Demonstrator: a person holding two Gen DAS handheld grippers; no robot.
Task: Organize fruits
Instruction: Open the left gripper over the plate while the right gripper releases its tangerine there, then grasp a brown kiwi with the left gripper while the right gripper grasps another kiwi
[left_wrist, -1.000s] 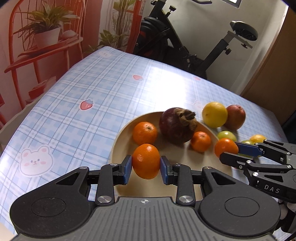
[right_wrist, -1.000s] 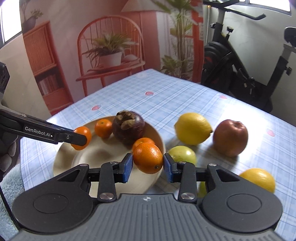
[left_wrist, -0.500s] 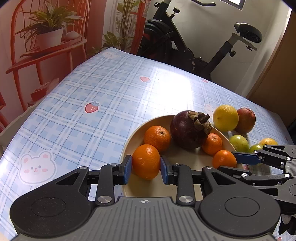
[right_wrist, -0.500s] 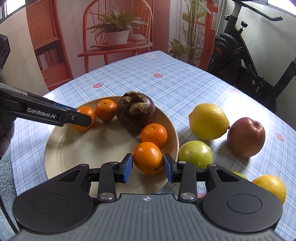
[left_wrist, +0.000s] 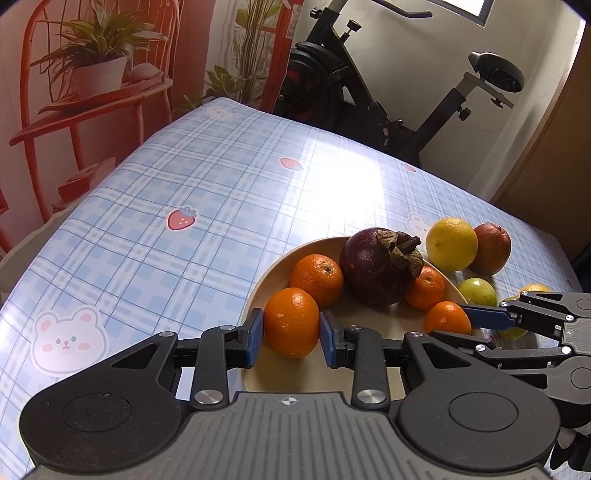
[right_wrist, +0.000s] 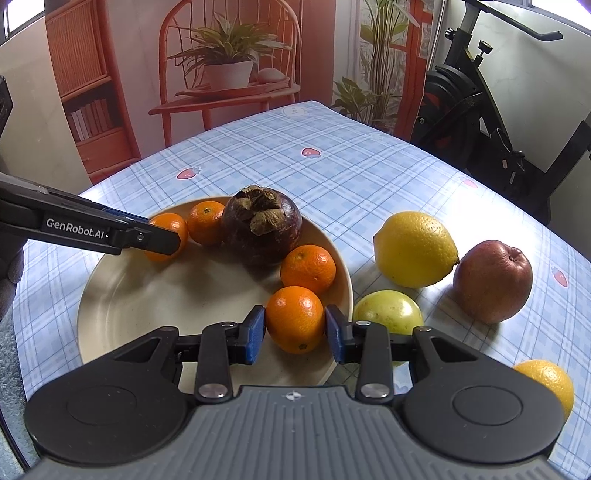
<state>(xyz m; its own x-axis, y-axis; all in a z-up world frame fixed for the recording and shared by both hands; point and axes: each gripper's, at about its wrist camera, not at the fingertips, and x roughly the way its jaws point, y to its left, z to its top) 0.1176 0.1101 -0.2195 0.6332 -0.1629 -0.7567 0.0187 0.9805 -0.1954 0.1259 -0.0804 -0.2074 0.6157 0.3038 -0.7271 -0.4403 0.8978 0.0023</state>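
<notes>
Both grippers (left_wrist: 291, 331) (right_wrist: 295, 329) clamp tangerines; only right wrist shows whole plate (right_wrist: 122, 295).

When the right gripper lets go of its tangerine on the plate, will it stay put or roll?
The tangerine in the right gripper is round and glossy, so it may roll a little. The plate dishes inward with a raised rim, which should likely keep it in. Another tangerine sits just behind and would probably stop it.
</notes>
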